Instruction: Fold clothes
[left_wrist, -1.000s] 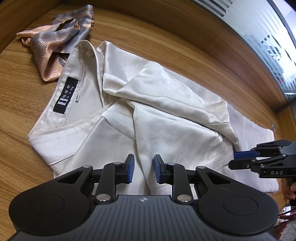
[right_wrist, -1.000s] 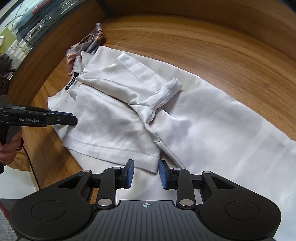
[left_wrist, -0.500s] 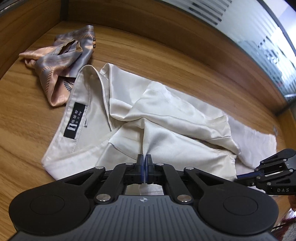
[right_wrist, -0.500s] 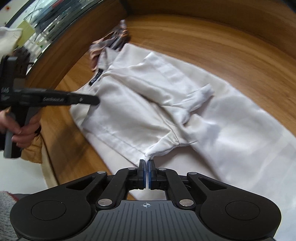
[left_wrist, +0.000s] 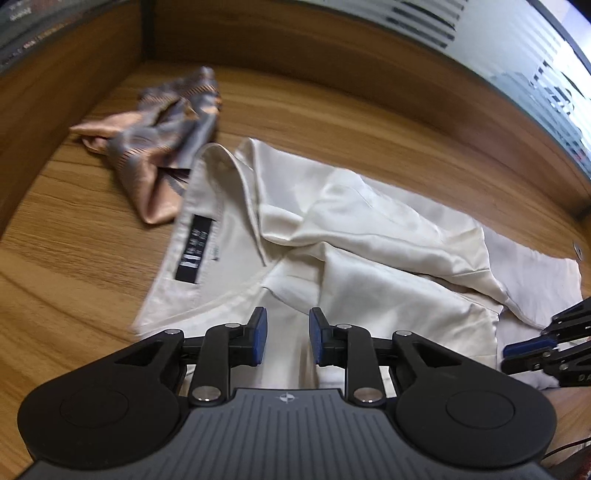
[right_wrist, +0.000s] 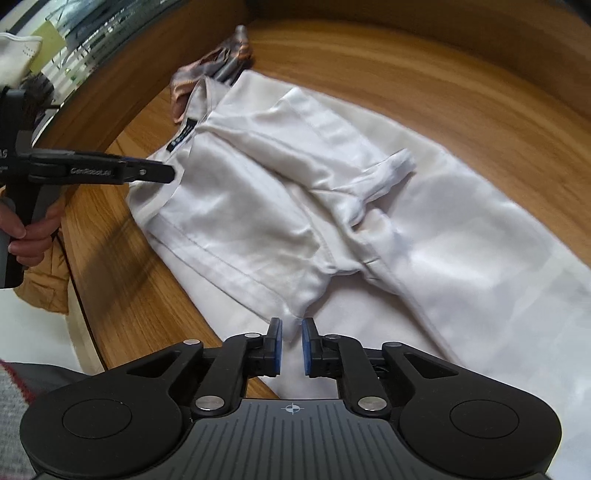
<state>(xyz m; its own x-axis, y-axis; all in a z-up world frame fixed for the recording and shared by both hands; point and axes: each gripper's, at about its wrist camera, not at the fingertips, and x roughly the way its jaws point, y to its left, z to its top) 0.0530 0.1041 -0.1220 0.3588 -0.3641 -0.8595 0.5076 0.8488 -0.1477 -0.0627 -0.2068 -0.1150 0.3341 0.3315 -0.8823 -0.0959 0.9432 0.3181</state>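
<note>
The surface carried a white shirt spread ahead of both tools, its sleeves turned in over the body and its long lower part flat. That looked like a partial fold; the length remained unfolded. A patterned scarf lay crumpled beyond the collar, touching it. The left hand-held gripper hovered over the shirt's near edge, jaws wide and empty. The right hand-held gripper stood narrowly parted, a sleeve corner just at its tips, apparently not clamped. Blur hid the label's print, and the hem ran out of view.
</note>
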